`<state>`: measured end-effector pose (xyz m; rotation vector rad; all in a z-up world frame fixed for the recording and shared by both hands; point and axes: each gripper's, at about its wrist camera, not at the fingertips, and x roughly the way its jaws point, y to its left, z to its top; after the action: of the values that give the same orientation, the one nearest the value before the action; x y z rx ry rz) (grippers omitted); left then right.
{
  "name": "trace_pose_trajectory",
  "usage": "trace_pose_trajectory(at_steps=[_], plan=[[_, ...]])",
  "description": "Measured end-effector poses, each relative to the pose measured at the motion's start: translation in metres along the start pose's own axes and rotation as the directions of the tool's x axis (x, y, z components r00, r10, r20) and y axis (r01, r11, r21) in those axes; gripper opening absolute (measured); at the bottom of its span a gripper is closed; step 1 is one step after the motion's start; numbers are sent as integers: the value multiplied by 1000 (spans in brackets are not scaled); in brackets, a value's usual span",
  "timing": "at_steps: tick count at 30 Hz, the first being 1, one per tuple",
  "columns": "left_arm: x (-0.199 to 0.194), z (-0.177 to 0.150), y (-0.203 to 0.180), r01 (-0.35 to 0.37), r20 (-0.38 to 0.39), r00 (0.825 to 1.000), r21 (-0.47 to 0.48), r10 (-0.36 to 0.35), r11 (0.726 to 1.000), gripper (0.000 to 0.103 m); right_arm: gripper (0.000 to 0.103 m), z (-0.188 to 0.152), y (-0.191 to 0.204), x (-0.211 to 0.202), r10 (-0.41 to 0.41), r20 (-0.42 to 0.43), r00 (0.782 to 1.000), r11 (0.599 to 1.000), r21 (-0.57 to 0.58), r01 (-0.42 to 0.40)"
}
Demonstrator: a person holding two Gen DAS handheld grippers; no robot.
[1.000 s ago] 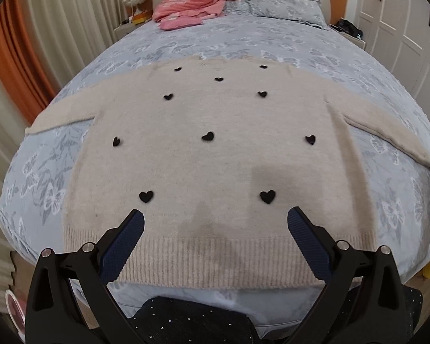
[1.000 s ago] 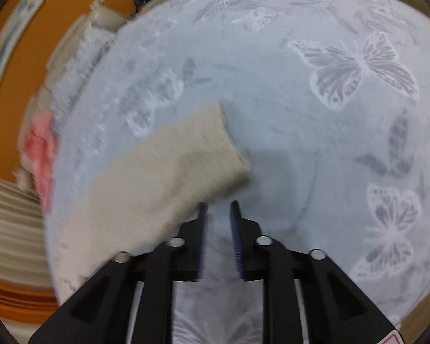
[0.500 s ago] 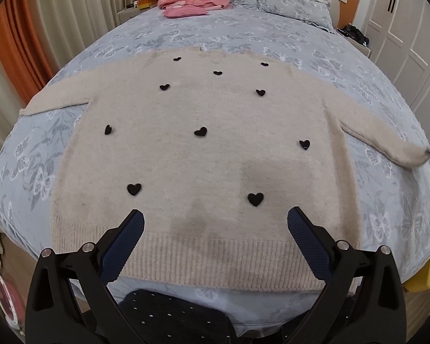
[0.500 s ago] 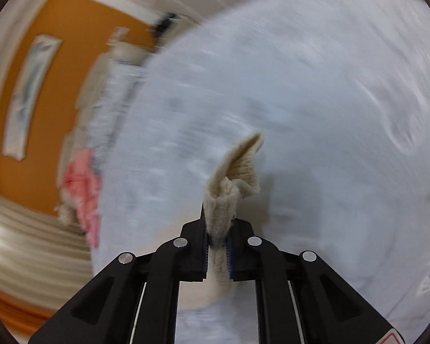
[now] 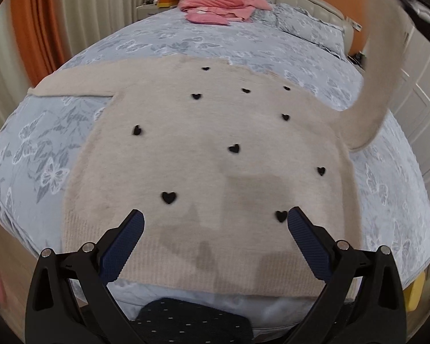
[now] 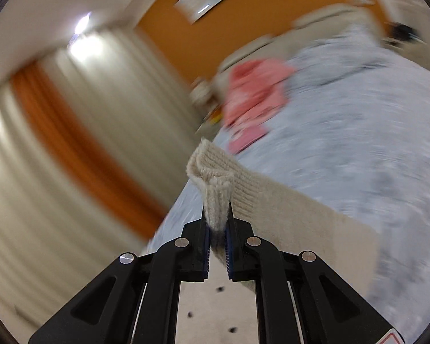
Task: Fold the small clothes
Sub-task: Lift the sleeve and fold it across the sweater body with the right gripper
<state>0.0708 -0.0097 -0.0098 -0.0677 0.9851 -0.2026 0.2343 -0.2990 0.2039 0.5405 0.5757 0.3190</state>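
Note:
A beige knit sweater (image 5: pixel 209 157) with small black hearts lies flat, front up, on the bed. Its left sleeve (image 5: pixel 77 87) lies stretched out to the left. My left gripper (image 5: pixel 215 223) is open and empty, hovering over the sweater's ribbed hem. My right gripper (image 6: pixel 217 229) is shut on the cuff (image 6: pixel 215 183) of the sweater's right sleeve (image 5: pixel 378 66) and holds it high in the air, so the sleeve rises from the shoulder toward the upper right in the left wrist view.
The bed (image 5: pixel 43 154) has a grey butterfly-print cover. Pink clothes (image 5: pixel 220 3) lie near the headboard, also in the right wrist view (image 6: pixel 255 94). A grey pillow (image 5: pixel 309 25) sits at the back right. Curtains (image 5: pixel 57 14) hang at the left, white wardrobe doors (image 5: pixel 421 91) at the right.
My right gripper has lifted the right sleeve's cuff off the bed and swung it up over the sweater. The left gripper has drifted a little and stays open.

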Motion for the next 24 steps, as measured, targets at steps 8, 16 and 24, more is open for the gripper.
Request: trace_pose_trajectory(at_steps=[8, 16, 24], plan=[[2, 7, 59, -51, -3, 999, -79, 50, 996, 98, 9, -91, 91, 229, 1, -314, 949, 998, -56, -19], [20, 23, 106, -89, -11, 996, -130, 88, 987, 98, 14, -189, 35, 298, -117, -510, 852, 993, -81, 87], [86, 91, 137, 70, 20, 998, -331, -67, 941, 98, 59, -219, -66, 92, -480, -232, 846, 872, -232, 431]])
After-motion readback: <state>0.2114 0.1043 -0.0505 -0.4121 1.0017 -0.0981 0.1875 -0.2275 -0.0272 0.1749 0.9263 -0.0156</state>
